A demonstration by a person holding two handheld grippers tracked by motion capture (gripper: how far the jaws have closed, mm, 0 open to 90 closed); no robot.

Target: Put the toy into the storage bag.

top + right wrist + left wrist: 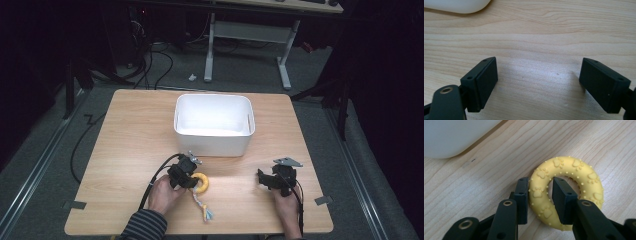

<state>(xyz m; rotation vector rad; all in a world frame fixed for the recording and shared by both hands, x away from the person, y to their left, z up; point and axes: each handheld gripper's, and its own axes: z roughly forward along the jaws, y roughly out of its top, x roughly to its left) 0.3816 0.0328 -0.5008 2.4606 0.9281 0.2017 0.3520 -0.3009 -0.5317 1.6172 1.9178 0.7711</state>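
Yellow ring toy sits pinched by the left claw; right claw gapes empty; thin grip, might slip.

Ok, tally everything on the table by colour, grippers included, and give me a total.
White: 1, the bin
Yellow: 1, the ring toy with its rope tail
Black: 2, the left gripper and the right gripper
Total: 4
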